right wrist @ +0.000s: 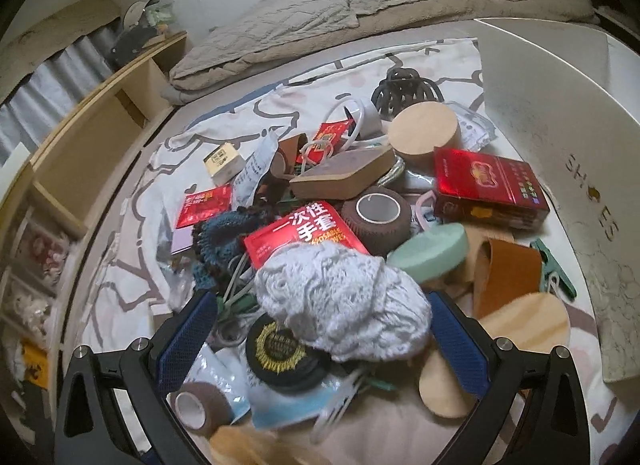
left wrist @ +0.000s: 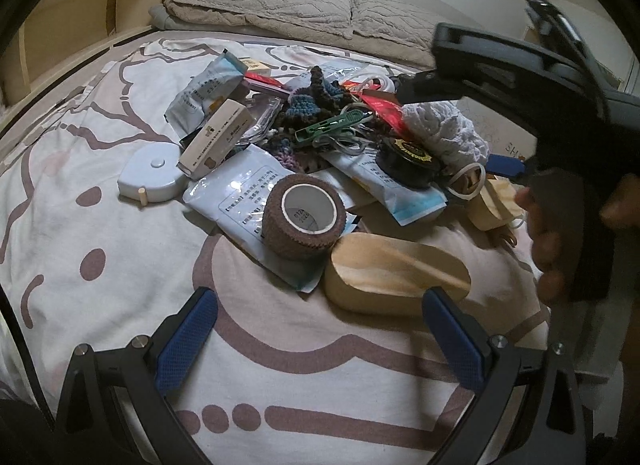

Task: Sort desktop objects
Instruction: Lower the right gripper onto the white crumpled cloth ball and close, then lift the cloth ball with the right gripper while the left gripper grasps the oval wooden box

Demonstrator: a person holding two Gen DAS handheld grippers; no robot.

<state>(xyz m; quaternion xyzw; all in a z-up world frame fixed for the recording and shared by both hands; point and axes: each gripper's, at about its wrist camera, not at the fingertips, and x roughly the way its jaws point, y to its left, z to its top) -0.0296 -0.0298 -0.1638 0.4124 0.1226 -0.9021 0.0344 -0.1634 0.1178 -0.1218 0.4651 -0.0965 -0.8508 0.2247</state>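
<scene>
A pile of small objects lies on a patterned bedsheet (left wrist: 120,285). In the left wrist view I see a brown bandage roll (left wrist: 303,221), an oval wooden box (left wrist: 394,275), a white tape measure (left wrist: 150,177), a white crochet ball (left wrist: 444,131) and a black round tin (left wrist: 412,161). My left gripper (left wrist: 320,339) is open and empty above the sheet, just short of the wooden box. My right gripper (right wrist: 320,339) is open, its jaws either side of the white crochet ball (right wrist: 344,301); a black tin (right wrist: 280,351) lies below. The right gripper's body (left wrist: 520,77) shows over the pile.
A white shoe box (right wrist: 560,137) stands at the right of the pile. A red cigarette pack (right wrist: 488,185), a red glove packet (right wrist: 300,233), a green oval box (right wrist: 432,251) and wooden discs (right wrist: 528,319) lie around. Folded beige blankets (left wrist: 280,9) lie behind; a wooden shelf (right wrist: 80,153) runs along the left.
</scene>
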